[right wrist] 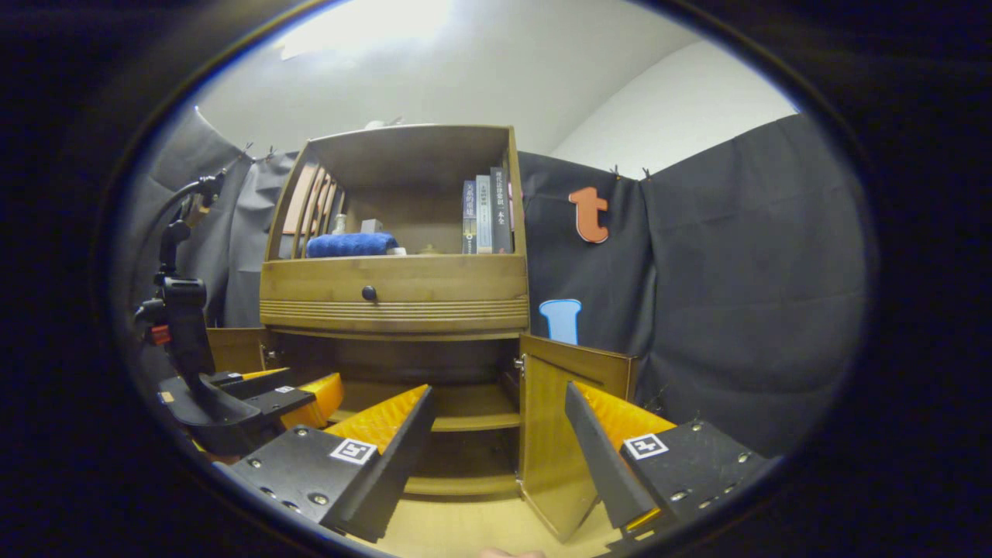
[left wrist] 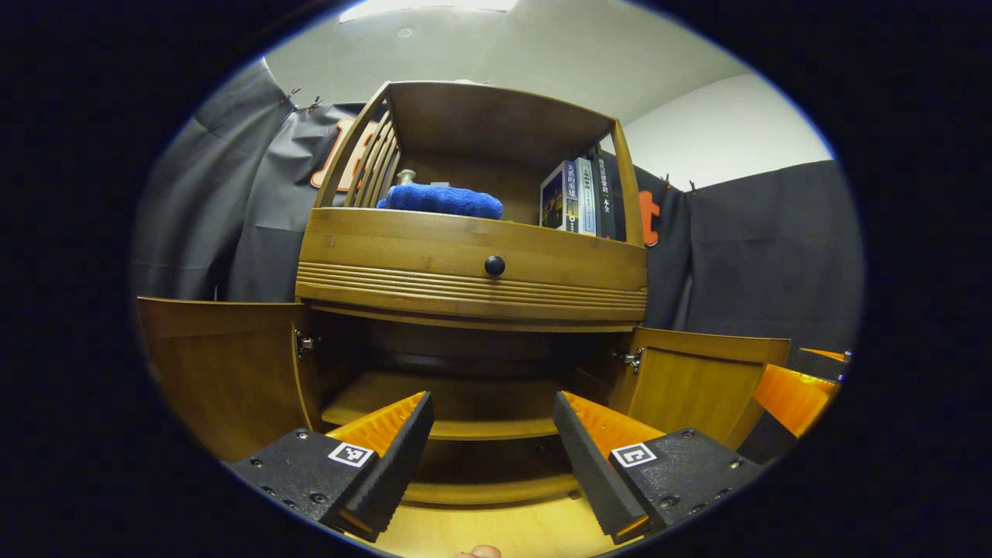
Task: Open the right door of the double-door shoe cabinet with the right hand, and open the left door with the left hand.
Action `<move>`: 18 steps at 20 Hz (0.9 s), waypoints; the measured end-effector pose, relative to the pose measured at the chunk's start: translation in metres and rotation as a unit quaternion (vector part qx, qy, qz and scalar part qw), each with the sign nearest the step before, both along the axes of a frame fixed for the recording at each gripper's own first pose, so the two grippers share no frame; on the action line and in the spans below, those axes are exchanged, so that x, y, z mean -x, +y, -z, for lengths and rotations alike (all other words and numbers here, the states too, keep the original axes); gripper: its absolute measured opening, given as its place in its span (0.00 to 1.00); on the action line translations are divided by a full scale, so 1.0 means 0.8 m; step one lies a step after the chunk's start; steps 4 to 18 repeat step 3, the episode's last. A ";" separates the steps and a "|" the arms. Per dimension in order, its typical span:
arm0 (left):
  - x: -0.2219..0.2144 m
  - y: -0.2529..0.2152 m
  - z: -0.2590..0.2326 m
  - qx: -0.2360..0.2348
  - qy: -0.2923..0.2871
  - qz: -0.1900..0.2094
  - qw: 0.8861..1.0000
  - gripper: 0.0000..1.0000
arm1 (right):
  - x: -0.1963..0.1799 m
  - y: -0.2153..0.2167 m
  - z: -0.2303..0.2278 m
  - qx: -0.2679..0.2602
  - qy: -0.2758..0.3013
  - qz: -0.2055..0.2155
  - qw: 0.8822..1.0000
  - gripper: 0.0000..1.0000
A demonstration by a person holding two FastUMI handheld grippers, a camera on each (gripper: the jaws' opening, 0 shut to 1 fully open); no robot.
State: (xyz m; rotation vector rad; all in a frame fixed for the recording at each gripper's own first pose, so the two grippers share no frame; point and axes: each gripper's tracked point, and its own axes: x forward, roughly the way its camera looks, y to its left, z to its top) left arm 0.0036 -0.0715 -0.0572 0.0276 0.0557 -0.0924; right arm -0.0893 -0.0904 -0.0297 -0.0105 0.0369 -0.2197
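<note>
Both brown wooden doors, left and right, stood open; the left gripper and right gripper hung open, empty. A careless withdrawal might knock a door shut.

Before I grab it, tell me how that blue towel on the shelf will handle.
The blue towel looks soft and folded into a thick roll, so it would likely sag and unfold if lifted by one end. Probably light for its bulk. Its fuzzy surface should grip well, and it seems unlikely to roll off the shelf.
</note>
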 end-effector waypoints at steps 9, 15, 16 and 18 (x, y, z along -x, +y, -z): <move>-0.001 -0.005 0.004 0.002 0.003 0.012 1.000 0.96 | 0.006 -0.004 0.001 0.001 0.001 0.014 1.000 1.00; -0.001 -0.005 0.004 0.002 0.003 0.012 1.000 0.96 | 0.006 -0.004 0.001 0.001 0.001 0.014 1.000 1.00; -0.001 -0.005 0.004 0.002 0.003 0.012 1.000 0.96 | 0.006 -0.004 0.001 0.001 0.001 0.014 1.000 1.00; -0.001 -0.005 0.004 0.002 0.003 0.012 1.000 0.96 | 0.006 -0.004 0.001 0.001 0.001 0.014 1.000 1.00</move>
